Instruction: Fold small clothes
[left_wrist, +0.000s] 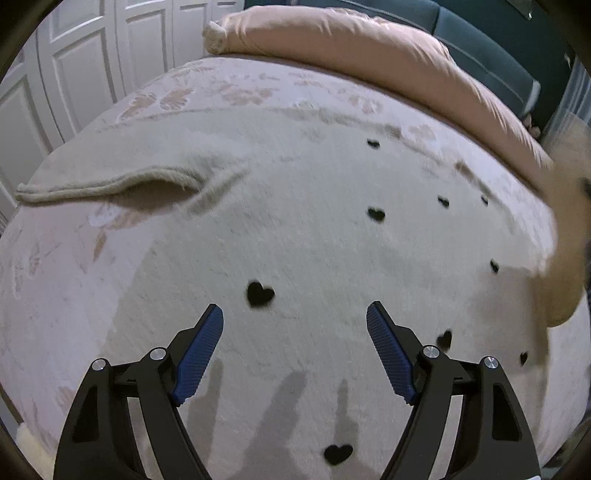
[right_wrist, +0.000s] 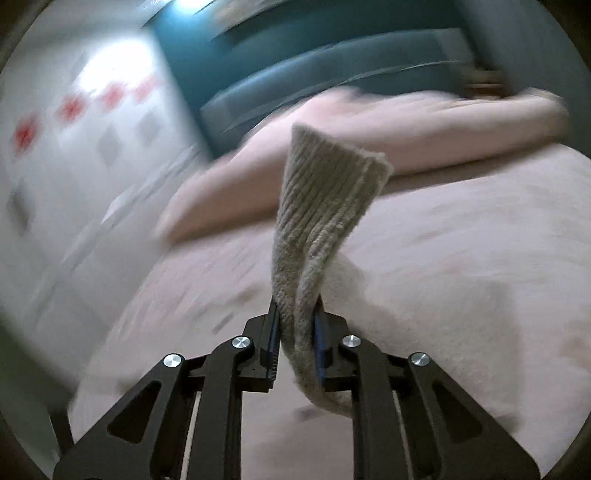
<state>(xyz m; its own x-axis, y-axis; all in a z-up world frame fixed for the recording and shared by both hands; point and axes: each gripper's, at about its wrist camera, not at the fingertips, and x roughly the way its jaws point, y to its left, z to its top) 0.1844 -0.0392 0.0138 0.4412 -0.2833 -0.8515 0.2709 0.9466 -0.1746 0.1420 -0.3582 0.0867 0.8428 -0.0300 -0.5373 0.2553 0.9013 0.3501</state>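
Right gripper (right_wrist: 295, 332): I am squeezing the sweater's cuff (right_wrist: 325, 206) — lifting it to fold over.
Left gripper (left_wrist: 295, 332): I am holding it wide open above the sweater (left_wrist: 314, 240).
Sweater: lying flat on the bed (left_wrist: 66, 277).

Right view motion-blurred; left sharper, soft shadows.

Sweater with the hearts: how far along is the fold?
Done: the sweater lies spread on the bed. In hand: the right gripper is shut on a ribbed cuff, raised off the bed. Left: the left gripper is open, holding nothing; no finished fold shows yet.
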